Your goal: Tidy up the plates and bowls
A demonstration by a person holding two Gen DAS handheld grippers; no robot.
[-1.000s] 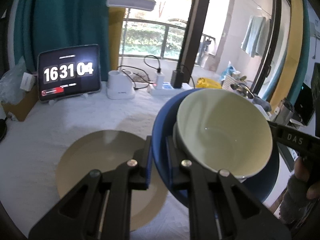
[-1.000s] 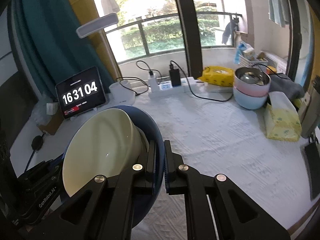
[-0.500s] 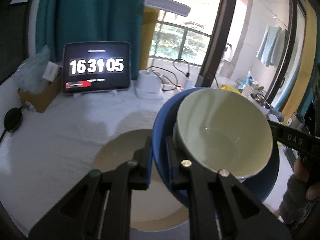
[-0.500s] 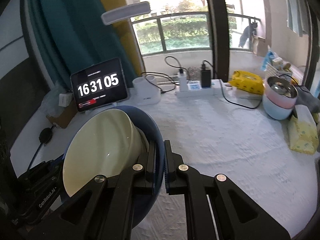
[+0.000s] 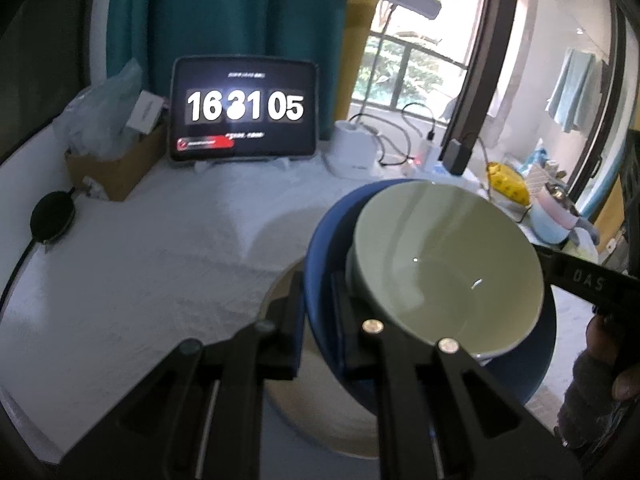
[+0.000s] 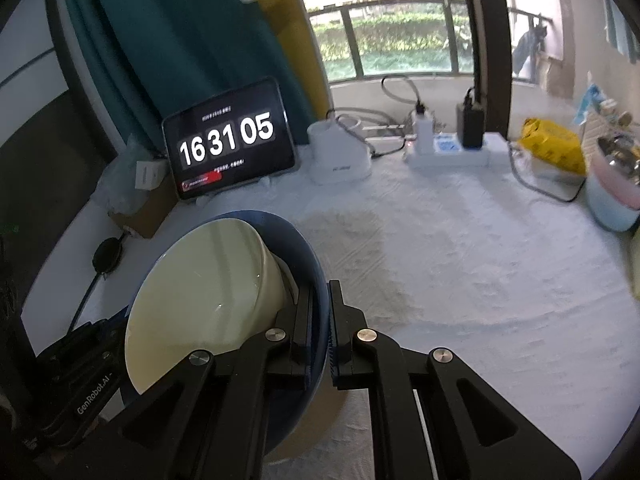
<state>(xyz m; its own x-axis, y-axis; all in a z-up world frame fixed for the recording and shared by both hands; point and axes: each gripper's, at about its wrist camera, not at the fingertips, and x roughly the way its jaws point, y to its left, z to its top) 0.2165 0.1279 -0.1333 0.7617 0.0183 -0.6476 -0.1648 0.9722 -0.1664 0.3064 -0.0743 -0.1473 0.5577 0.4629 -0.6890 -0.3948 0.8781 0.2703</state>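
A blue plate (image 5: 324,240) carries a pale green bowl (image 5: 444,264) and is held in the air between both grippers. My left gripper (image 5: 318,300) is shut on the plate's left rim. My right gripper (image 6: 319,312) is shut on the plate's (image 6: 308,256) opposite rim, with the bowl (image 6: 200,292) to its left. A beige plate (image 5: 320,412) lies on the white tablecloth directly beneath the held stack, mostly hidden by it; its edge shows in the right wrist view (image 6: 320,424).
A tablet clock (image 6: 228,140) stands at the back left beside a cardboard box (image 5: 116,168). A white lamp base (image 6: 338,156), a power strip (image 6: 452,152), a yellow packet (image 6: 554,152) and stacked pink and blue bowls (image 6: 612,188) line the back and right.
Both grippers have carried the blue plate with the bowl leftward and toward the tablet. The beige plate has slid from left of the stack to underneath it.
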